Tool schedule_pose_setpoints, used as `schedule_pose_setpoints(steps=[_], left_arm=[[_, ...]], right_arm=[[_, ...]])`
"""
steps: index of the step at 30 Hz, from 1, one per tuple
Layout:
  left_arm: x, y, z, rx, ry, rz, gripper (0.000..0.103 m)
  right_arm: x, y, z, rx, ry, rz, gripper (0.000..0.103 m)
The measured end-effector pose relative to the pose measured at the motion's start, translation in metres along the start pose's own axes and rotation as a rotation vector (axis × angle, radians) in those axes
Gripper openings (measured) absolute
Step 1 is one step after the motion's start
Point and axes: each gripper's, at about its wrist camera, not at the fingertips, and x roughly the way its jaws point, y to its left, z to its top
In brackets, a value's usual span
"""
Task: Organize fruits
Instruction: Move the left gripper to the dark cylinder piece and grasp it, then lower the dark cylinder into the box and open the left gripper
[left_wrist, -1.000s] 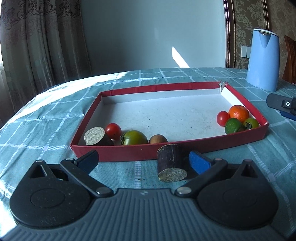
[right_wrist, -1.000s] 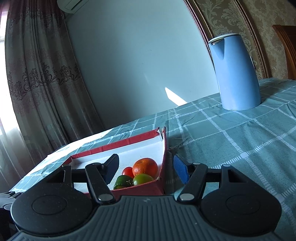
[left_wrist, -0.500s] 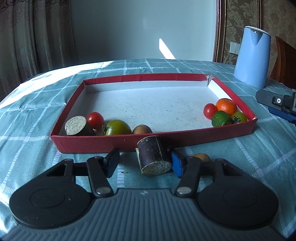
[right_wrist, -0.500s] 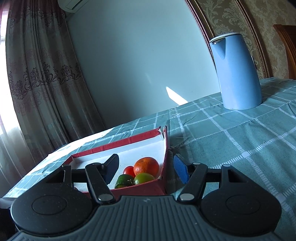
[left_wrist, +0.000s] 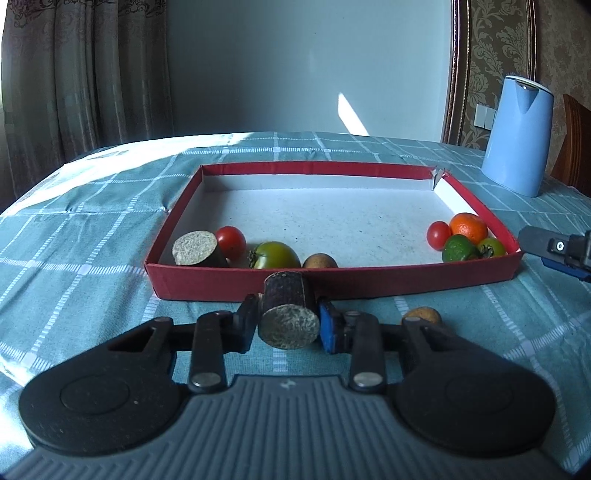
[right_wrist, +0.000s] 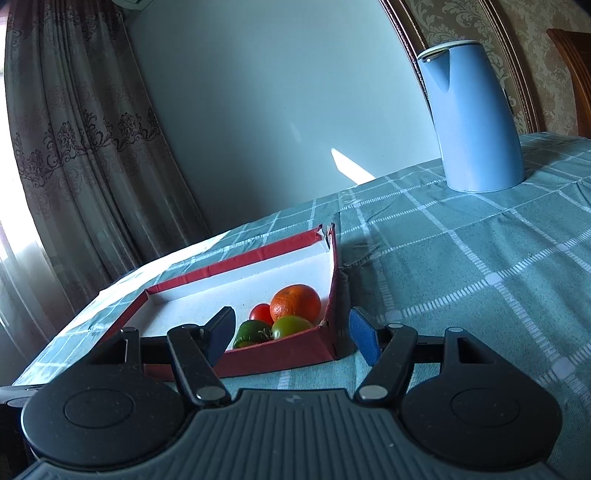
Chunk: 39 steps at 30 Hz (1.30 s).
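Left wrist view: the left gripper (left_wrist: 288, 325) has its jaws closed around a dark cane piece (left_wrist: 287, 313), a short cylinder lying with its pale cut end facing the camera. The piece sits just in front of the near wall of a shallow red tray (left_wrist: 369, 284) on a tabletop (left_wrist: 74, 258) covered in a teal checked cloth. Inside the tray, along the near left side, lie a second cane piece (left_wrist: 197, 249), a red tomato (left_wrist: 231, 242) touching it, a green tomato (left_wrist: 275, 255) and a small brown fruit (left_wrist: 319, 261). In the tray's near right corner sit a clustered orange (left_wrist: 468, 228), another small tomato (left_wrist: 438, 235), a lime (left_wrist: 460, 248) and a small green tomato (left_wrist: 491, 247). Outside the tray, on the cloth just right of the gripper, lies a loose brown fruit (left_wrist: 422, 315), partly hidden behind the gripper's linkage. A blue kettle (left_wrist: 519, 134) stands at the far right. The right gripper (left_wrist: 557, 251) shows at the right edge, beside the tray's corner.

Right wrist view: the right gripper (right_wrist: 291, 332) has its jaws wide apart and holds nothing. It hovers low over the cloth, at the tray's (right_wrist: 280, 358) near corner. Between its fingers show the orange (right_wrist: 295, 302), the small tomato (right_wrist: 261, 313), the lime (right_wrist: 251, 332) and the small green tomato (right_wrist: 291, 325). The kettle (right_wrist: 476, 118) stands beyond, well apart from the tray.
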Motion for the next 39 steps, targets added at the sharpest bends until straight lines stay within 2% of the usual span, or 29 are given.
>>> schedule_pose_setpoints(steps=[4, 14, 21, 31, 39], left_arm=[[-0.005, 0.012, -0.001, -0.023, -0.019, 0.027, 0.031], [-0.015, 0.028, -0.004, -0.054, -0.048, 0.046, 0.031], [-0.02, 0.033, -0.004, -0.045, -0.059, 0.063, 0.031], [-0.015, 0.032, 0.006, -0.018, -0.064, 0.108, 0.031], [-0.014, 0.018, 0.045, -0.014, -0.142, 0.128, 0.031]], right_arm=[[-0.002, 0.013, -0.012, -0.037, 0.099, -0.039, 0.07], [0.002, 0.05, -0.03, -0.203, 0.216, -0.14, 0.082], [0.02, 0.067, -0.034, -0.304, 0.282, -0.204, 0.103], [0.02, 0.064, -0.034, -0.288, 0.281, -0.196, 0.103], [0.019, 0.063, -0.034, -0.275, 0.274, -0.185, 0.103]])
